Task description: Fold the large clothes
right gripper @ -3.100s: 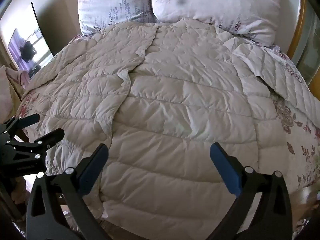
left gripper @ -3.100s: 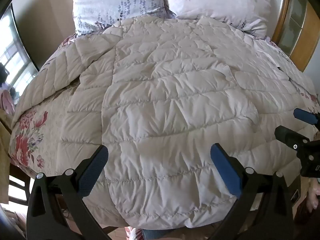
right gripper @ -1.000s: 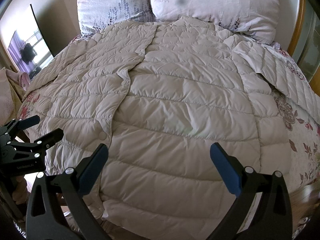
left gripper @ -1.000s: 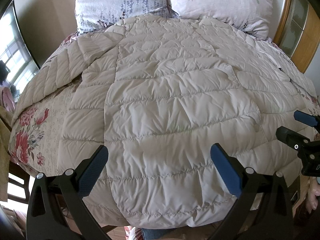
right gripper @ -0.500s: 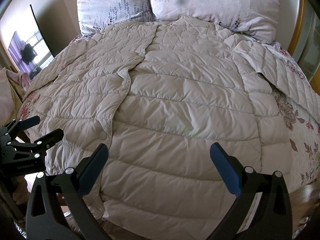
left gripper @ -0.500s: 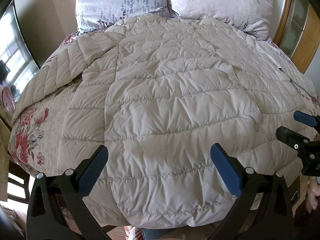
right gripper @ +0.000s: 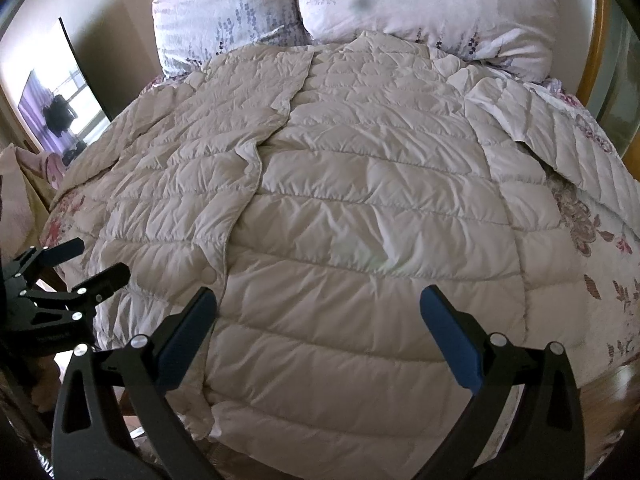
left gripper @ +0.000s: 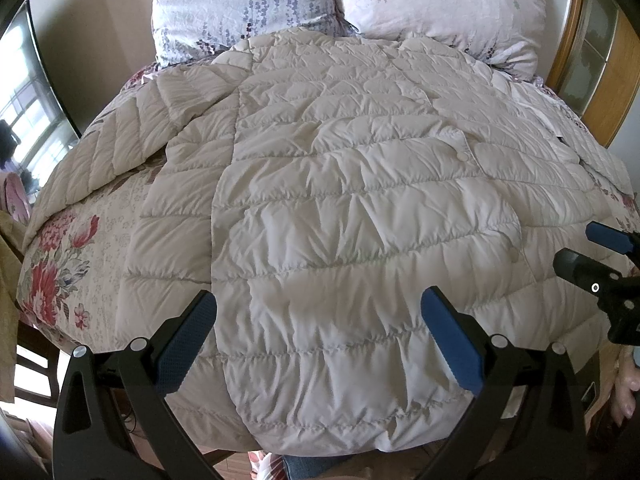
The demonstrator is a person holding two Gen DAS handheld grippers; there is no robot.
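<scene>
A large beige quilted down coat (left gripper: 340, 208) lies spread flat on the bed, front up, hem toward me and collar by the pillows; it also shows in the right wrist view (right gripper: 360, 220). Its sleeves stretch out to the left (left gripper: 100, 152) and right (right gripper: 568, 144). My left gripper (left gripper: 318, 332) is open and empty above the hem's left half. My right gripper (right gripper: 318, 332) is open and empty above the hem's right half. Each gripper shows at the edge of the other's view: the right one (left gripper: 600, 256), the left one (right gripper: 68, 264).
Two floral pillows (left gripper: 248, 4) (left gripper: 444, 8) lean at the head of the bed. A floral bedsheet (left gripper: 60, 264) shows beside the coat. A wooden headboard and cabinet (left gripper: 600, 60) stand at the right. A window (right gripper: 56, 108) is at the left.
Both grippers have held nearly still over the hem. The coat has settled slightly flatter since three seconds ago.
</scene>
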